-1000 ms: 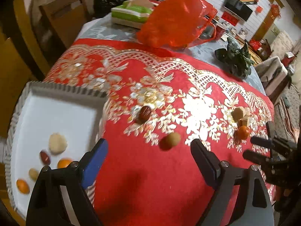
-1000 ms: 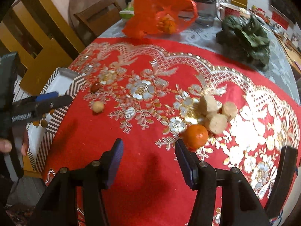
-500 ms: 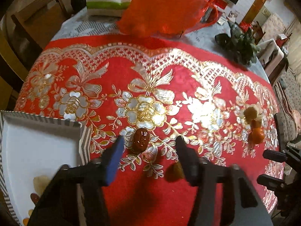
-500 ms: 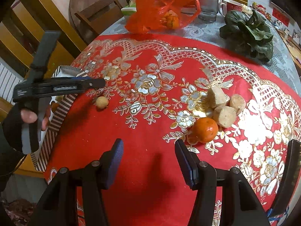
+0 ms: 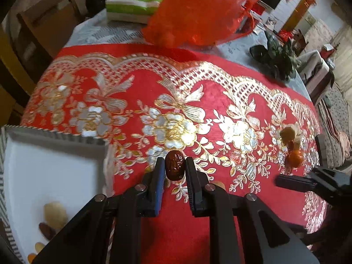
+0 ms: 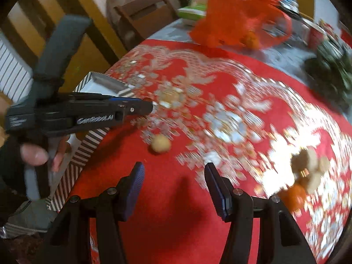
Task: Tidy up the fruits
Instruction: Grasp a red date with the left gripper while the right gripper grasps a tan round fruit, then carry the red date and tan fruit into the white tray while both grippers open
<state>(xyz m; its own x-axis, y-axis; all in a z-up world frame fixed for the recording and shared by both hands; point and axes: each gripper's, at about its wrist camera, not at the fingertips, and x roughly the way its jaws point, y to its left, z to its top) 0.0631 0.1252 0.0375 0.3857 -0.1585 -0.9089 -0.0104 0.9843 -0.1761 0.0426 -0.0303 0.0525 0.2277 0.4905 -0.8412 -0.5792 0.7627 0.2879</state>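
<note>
My left tool clamps the brown date between its fingertips, just above the red surface, while my right tool stands half open, empty, behind a pale round fruit.

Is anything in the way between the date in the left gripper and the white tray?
Nothing visible. The left gripper is shut on the date, and only bare red tablecloth lies between it and the white tray, whose raised striped rim must be cleared.

The tray sits at the cloth's left edge, fruit lying in its near corner. A date lies just beside it; an orange and pale pieces cluster touching near the right edge. Behind the cloth lies a bag.
</note>
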